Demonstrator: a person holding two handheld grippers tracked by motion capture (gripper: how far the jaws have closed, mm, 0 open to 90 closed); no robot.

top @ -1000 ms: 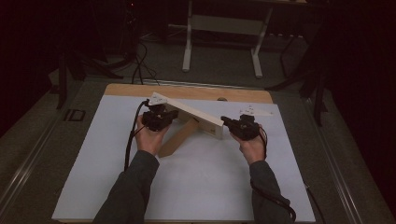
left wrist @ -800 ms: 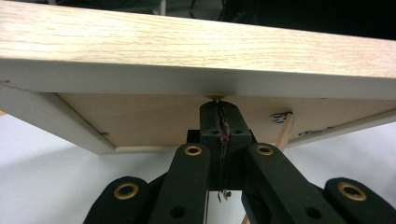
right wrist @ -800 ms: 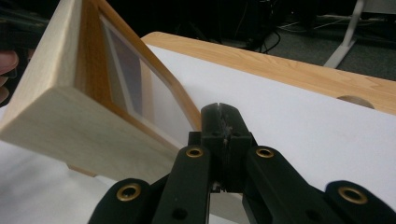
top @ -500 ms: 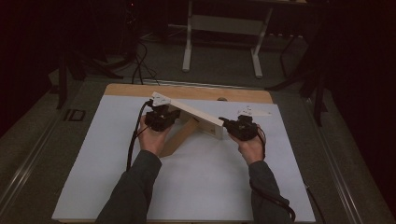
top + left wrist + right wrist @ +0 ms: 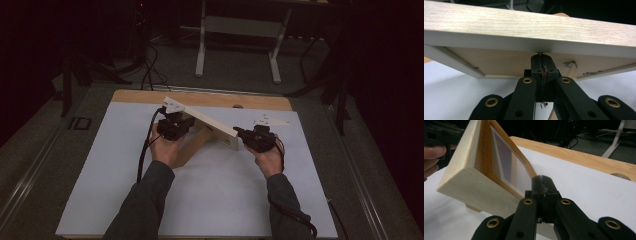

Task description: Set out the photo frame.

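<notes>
White bench (image 5: 215,200) sheet; pale wood frame (image 5: 200,121) tilted on it, long axis running left-to-right between my claws. Left claw (image 5: 541,55) shut, tips under its edge. Right claw (image 5: 541,178) shut, beside its right end corner.

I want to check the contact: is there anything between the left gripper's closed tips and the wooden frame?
Nothing. In the left gripper view the left gripper, jaws shut, meets the wooden frame at its lower edge with no gap visible.
</notes>
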